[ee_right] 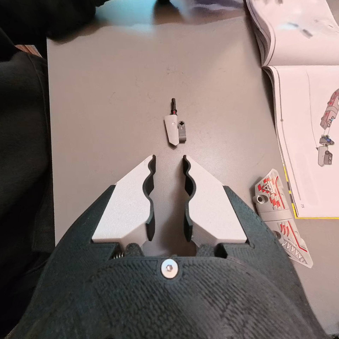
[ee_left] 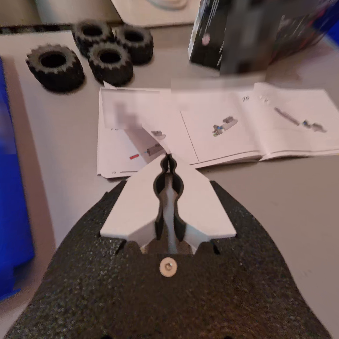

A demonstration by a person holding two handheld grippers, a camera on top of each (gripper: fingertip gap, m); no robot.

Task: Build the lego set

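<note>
In the left wrist view my left gripper is shut, its tips pinching the lower edge of a lifted page of the open instruction booklet on the grey table. In the right wrist view my right gripper is open and empty, low over the table. Just ahead of its tips lies a small assembly: a white curved panel with a grey connector beside it and a black pin sticking out at the far end. The view is blurred in the left wrist frame.
Several black knobbly tyres stand beyond the booklet, with a dark set box at the back right and a blue object at the left. A grey stickered panel lies by the booklet. Dark clothing borders the table's left edge. About 30 cm separates my left fingertips from my right.
</note>
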